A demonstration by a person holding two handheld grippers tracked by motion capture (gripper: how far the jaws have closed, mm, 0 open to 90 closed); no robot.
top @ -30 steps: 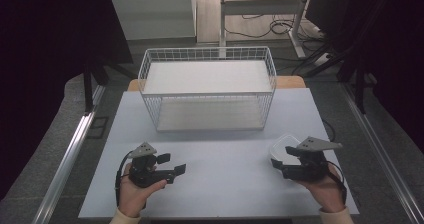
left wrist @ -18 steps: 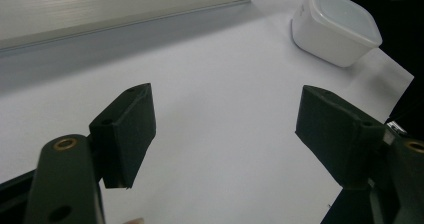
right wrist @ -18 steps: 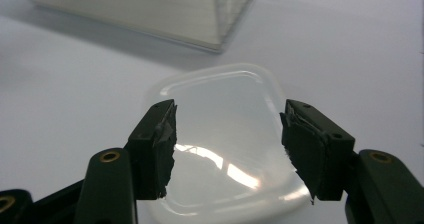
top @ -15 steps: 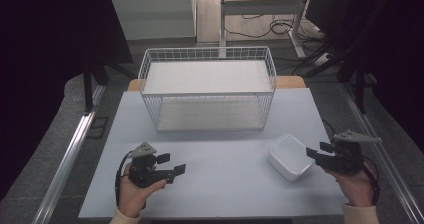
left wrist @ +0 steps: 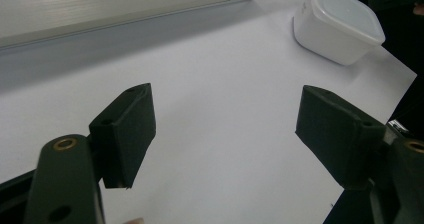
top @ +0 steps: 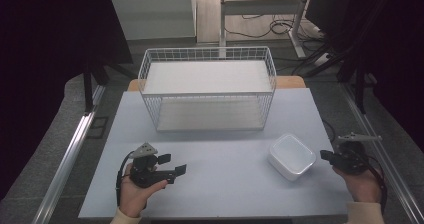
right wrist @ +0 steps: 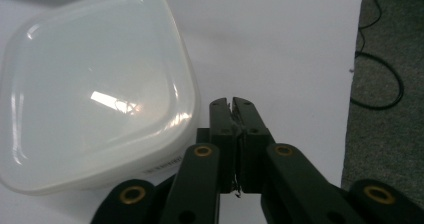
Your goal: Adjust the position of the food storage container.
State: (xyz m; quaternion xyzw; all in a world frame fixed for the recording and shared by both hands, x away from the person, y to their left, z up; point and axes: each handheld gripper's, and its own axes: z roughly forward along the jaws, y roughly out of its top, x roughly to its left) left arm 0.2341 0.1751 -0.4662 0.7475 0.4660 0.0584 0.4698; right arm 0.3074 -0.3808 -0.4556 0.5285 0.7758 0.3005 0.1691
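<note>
The white lidded container (top: 292, 156) rests on the surface (top: 220, 184), toward its right edge. The right tongs (top: 326, 155), just pressed together on nothing, sit just beside it on its right. The left tongs (top: 172, 164), spread, lie well apart on its far side.

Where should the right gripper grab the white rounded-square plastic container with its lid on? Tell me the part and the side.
Grip the white rounded-square plastic container across two opposite side walls, coming down from above. Its domed lid looks smooth and offers no handle, and it sits flat on the white table. The right gripper, now shut beside it, likely must open wide first.
</note>
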